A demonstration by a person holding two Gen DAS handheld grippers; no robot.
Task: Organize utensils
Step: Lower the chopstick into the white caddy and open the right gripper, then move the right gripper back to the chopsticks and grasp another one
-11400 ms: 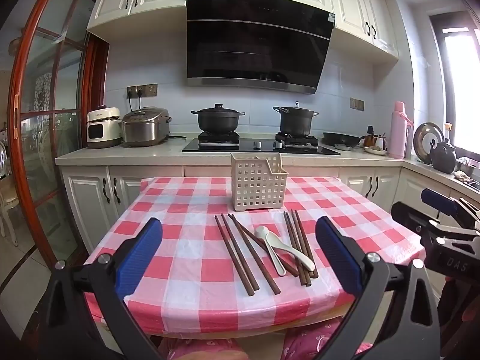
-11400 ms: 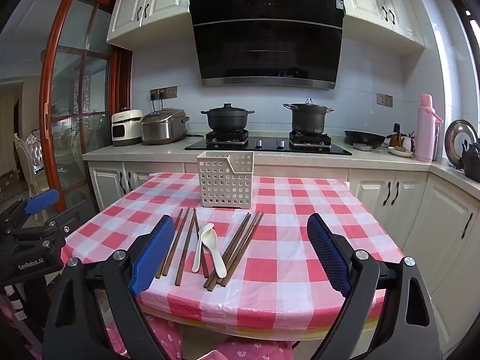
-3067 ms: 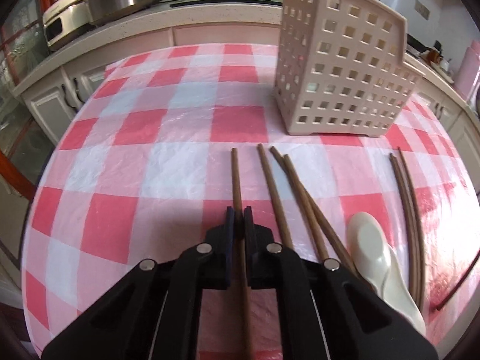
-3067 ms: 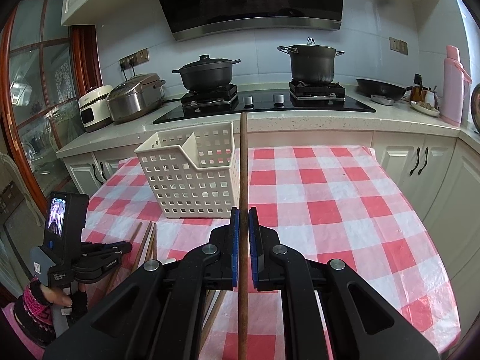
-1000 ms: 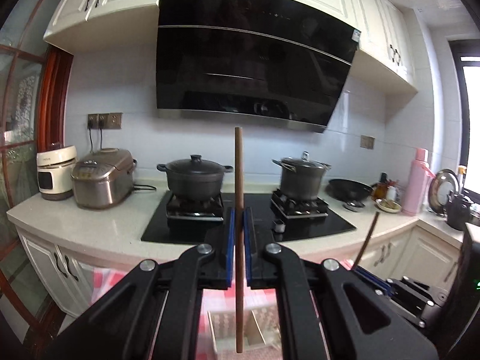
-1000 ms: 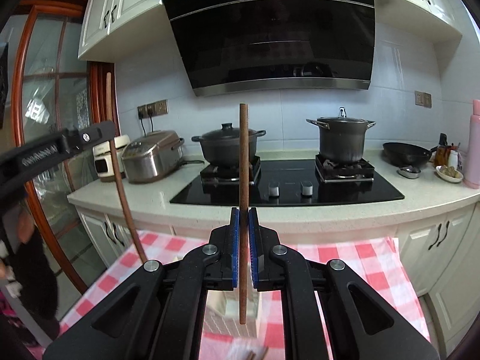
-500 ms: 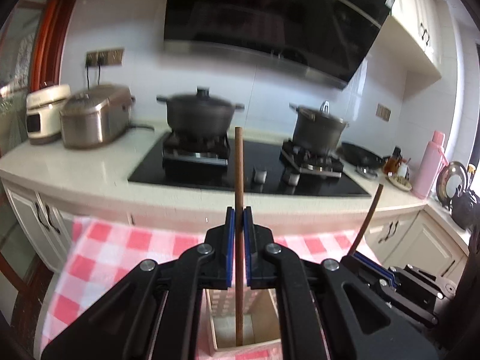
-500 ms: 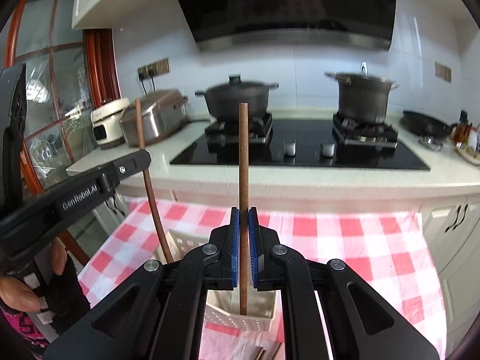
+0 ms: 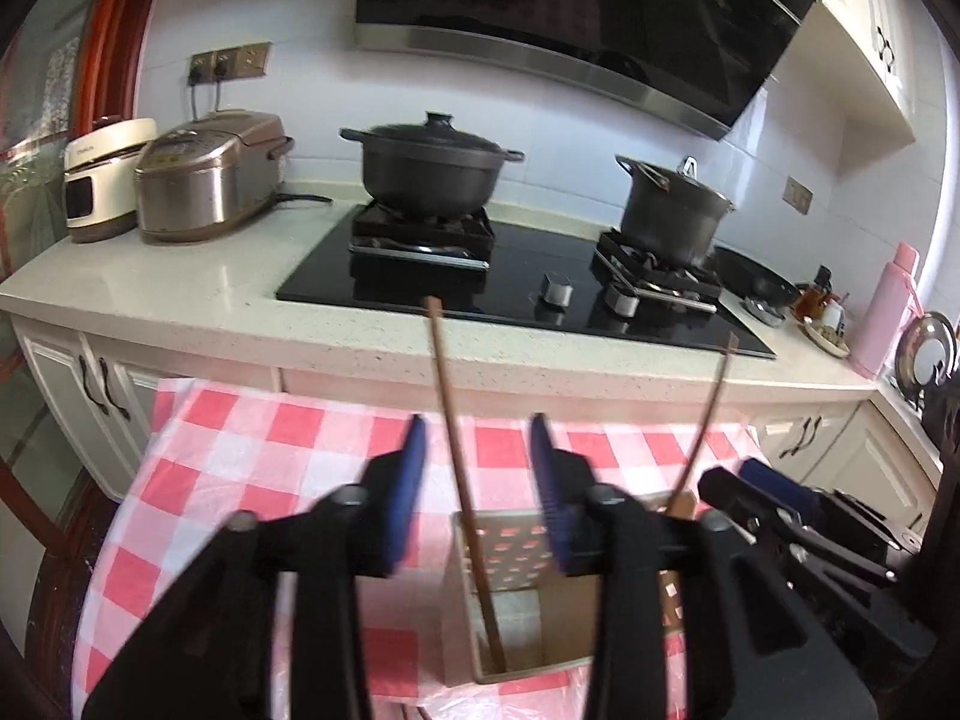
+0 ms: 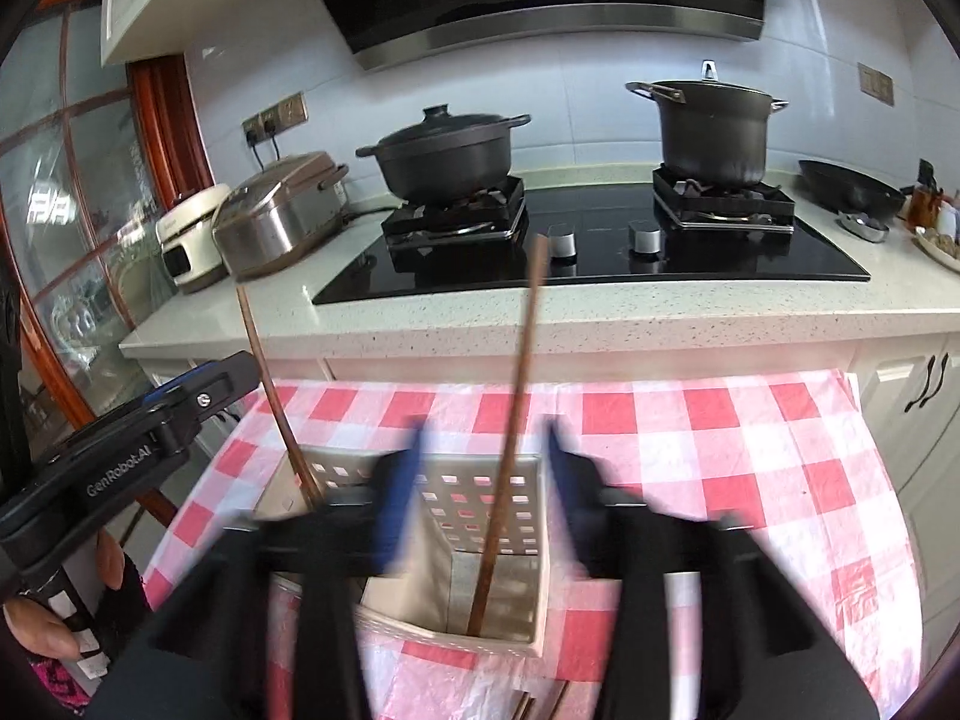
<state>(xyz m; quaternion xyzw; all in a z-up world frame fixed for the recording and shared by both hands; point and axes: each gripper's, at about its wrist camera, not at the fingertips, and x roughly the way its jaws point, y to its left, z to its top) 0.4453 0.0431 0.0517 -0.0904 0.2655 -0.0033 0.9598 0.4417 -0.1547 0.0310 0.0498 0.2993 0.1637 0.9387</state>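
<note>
Left wrist view, nearest first: the left gripper (image 9: 478,474), with black arms and blue pads, has just been opening, and the long brown wooden chopstick (image 9: 462,480) standing between its jaws is clear of both pads, its lower end already down inside the beige perforated plastic utensil basket (image 9: 510,540). Just to the right, a second brown wooden chopstick (image 9: 705,420) leans in the same basket beside the right gripper (image 9: 774,489). In the right wrist view that right gripper (image 10: 483,480) has likewise just been spreading its jaws; its chopstick (image 10: 510,450) stands free between them, tip resting in the front compartment, while the left-hand chopstick (image 10: 276,396) slants into the compartment nearer the other tool. The basket sits on the table under a red-and-white checked plastic cloth (image 9: 252,462). So two chopsticks look delivered; brown ends show at the bottom edge of the right view (image 10: 540,705), suggesting more utensils wait on the cloth, though how many cannot be told. Farther off lie the speckled pale countertop (image 10: 600,324), black glass hob (image 10: 600,240) with two dark lidded pots (image 10: 450,150), and the range hood (image 9: 570,12).
</note>
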